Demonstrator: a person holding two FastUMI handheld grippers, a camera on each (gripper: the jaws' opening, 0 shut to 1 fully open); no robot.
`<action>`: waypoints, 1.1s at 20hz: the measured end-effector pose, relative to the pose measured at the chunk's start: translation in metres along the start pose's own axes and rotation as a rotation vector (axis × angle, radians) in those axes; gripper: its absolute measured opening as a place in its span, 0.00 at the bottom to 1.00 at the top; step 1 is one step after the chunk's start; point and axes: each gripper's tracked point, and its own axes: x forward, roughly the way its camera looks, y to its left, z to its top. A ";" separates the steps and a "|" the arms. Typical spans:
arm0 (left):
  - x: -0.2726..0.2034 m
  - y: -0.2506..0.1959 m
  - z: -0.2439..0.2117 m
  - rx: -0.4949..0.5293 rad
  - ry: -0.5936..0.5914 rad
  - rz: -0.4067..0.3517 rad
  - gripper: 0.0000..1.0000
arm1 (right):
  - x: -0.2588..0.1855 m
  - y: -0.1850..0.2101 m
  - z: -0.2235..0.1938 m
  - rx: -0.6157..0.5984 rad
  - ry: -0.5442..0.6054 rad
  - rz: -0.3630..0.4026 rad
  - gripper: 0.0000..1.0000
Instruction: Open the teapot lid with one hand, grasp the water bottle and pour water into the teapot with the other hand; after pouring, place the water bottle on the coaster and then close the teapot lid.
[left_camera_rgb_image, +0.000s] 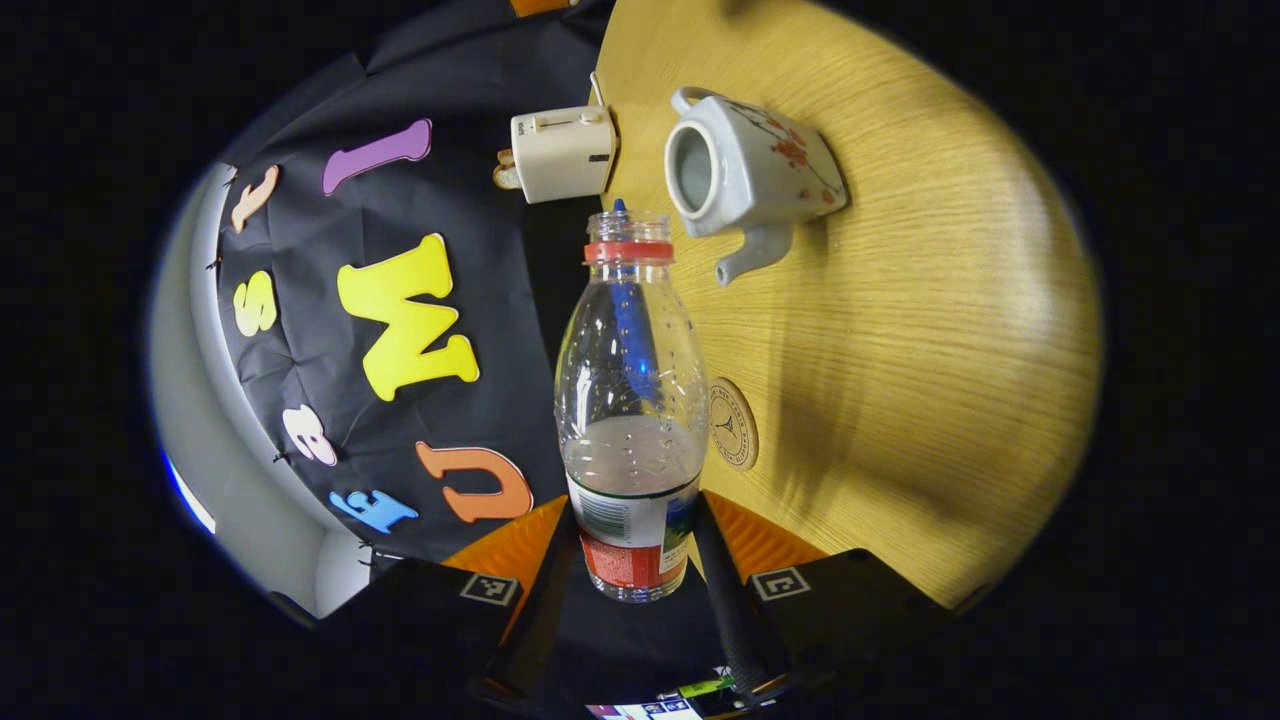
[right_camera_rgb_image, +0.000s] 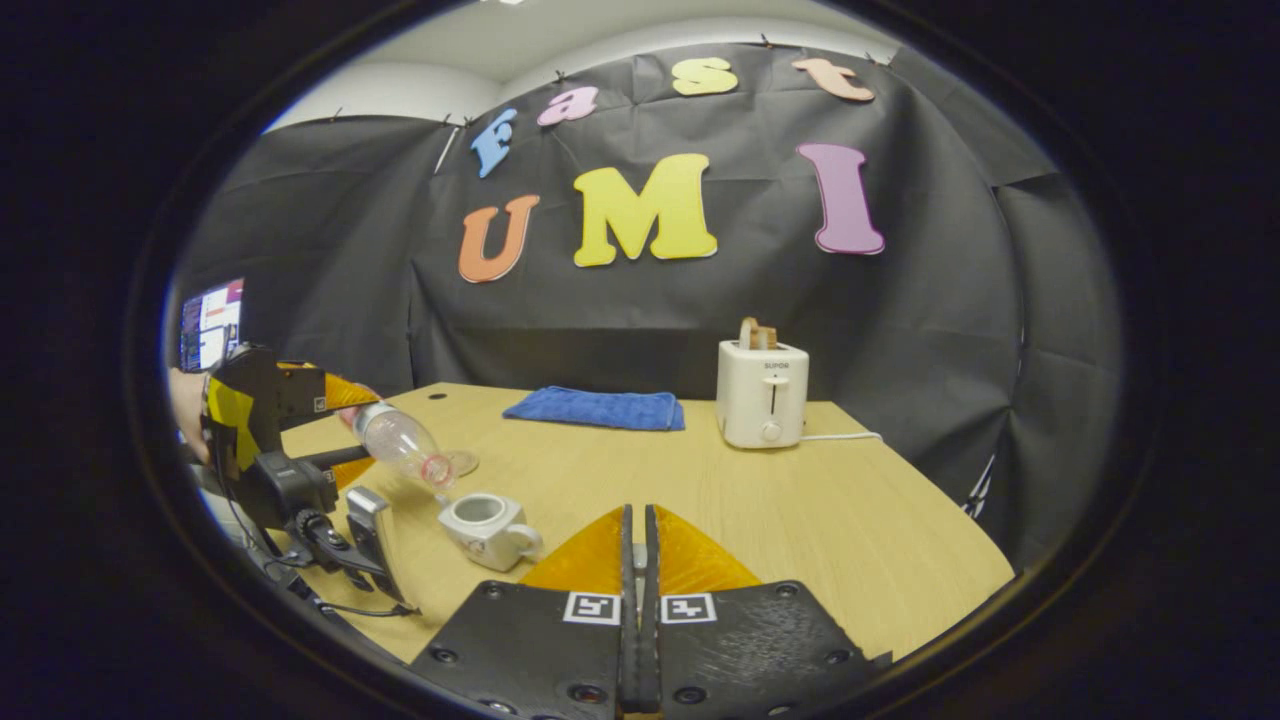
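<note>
My left gripper (left_camera_rgb_image: 632, 560) clamped the thin, slippery bottle (left_camera_rgb_image: 630, 400) low; right fingers (right_camera_rgb_image: 627, 560) together, teapot (right_camera_rgb_image: 487, 527) fragile.

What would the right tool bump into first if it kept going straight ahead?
Probably nothing soon. The right tool, fingers together, points across bare table between the teapot and the toaster. Beyond the table's far edge hangs the booth's black cloth wall, though depth is hard to judge.

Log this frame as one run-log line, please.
phase: pouring | left claw: shut on water bottle, tilted toward teapot | lid: off | right claw: shut | coaster: bare
</note>
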 end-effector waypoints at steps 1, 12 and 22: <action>0.001 0.001 0.002 0.009 0.003 0.002 0.70 | -0.001 -0.001 -0.001 0.003 0.001 -0.001 0.00; 0.005 0.020 0.010 0.118 0.012 0.048 0.70 | -0.004 -0.009 -0.004 0.007 0.000 -0.010 0.00; 0.006 0.034 0.017 0.206 0.016 0.086 0.70 | -0.005 -0.012 -0.006 0.012 0.003 -0.009 0.00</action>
